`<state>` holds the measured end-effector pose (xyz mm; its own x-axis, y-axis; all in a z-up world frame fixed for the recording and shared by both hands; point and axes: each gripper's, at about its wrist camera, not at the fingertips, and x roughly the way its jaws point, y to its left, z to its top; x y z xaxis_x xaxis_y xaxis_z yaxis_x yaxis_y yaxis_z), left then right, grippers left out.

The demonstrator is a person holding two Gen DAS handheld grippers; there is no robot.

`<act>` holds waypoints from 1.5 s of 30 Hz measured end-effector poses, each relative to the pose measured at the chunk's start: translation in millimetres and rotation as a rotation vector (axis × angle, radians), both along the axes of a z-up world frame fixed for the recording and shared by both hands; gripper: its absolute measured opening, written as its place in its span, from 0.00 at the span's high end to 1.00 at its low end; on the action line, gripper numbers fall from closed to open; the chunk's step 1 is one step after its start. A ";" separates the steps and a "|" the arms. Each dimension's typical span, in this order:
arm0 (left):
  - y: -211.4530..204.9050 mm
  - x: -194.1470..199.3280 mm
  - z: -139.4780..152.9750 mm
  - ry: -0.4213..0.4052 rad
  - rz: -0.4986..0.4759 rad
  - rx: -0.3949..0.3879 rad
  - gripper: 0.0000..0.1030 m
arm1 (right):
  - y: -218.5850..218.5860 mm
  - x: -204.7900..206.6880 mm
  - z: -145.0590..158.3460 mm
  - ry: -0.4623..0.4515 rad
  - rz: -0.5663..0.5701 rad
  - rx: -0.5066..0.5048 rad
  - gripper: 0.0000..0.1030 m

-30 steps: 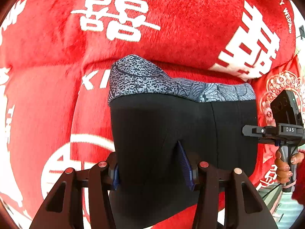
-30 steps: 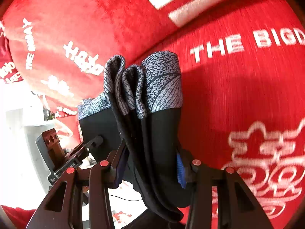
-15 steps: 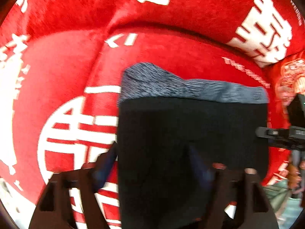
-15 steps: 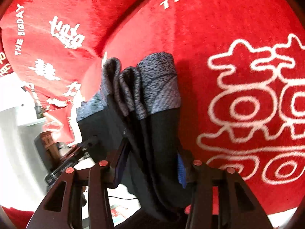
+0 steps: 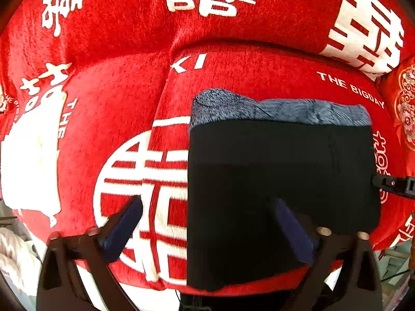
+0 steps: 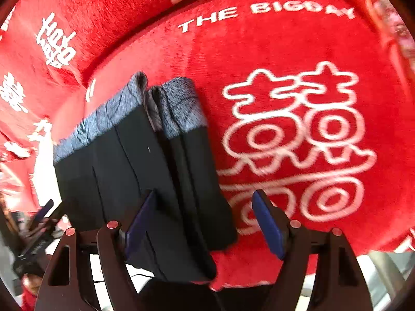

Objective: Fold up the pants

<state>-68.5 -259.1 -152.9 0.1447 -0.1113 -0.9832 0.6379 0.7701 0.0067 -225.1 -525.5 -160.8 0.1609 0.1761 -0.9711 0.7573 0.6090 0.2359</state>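
Folded black pants (image 5: 280,181) with a grey patterned waistband (image 5: 272,108) lie flat on the red sofa seat (image 5: 233,72). My left gripper (image 5: 206,223) points down over the fold's near left edge. Its jaws are opening wide, one pad off the cloth to the left, the other above the black fabric, neither pressing. In the right wrist view the pants (image 6: 135,160) show stacked layers at their right edge. My right gripper (image 6: 205,220) is also opening, with that edge loose between its pads. The right gripper's tip (image 5: 394,184) shows at the pants' right side.
Red back cushions (image 5: 207,20) with white characters rise behind the seat. A red embroidered pillow (image 5: 404,108) sits at the far right. The seat's front edge (image 5: 233,290) runs just below the pants, and white cloth (image 5: 13,254) lies low on the left.
Both grippers were shut on the hanging pants; now their jaws have spread and the pants rest on the seat. Both views have tilted down toward the cushion.
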 end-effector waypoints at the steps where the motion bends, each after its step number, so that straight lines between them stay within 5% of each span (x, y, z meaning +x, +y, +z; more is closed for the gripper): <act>1: 1.4 -3.8 4.6 0.000 -0.004 0.006 0.00 | 4.1 -1.5 5.0 0.011 0.003 -0.016 0.22; 8: 9.4 -27.1 26.2 0.022 -0.051 0.025 0.00 | 36.2 -16.3 41.8 0.012 0.008 -0.074 0.17; 11: 12.9 -34.9 35.6 0.020 -0.077 0.037 0.00 | 55.9 -14.0 54.7 0.005 0.024 -0.113 0.00; 32: 30.1 -59.2 101.4 0.004 -0.169 0.012 0.00 | 122.0 -22.4 136.6 0.037 0.030 -0.212 0.00; 45: 20.4 -78.8 122.8 -0.042 -0.103 0.046 0.00 | 123.8 -17.1 164.4 0.040 0.133 -0.255 0.00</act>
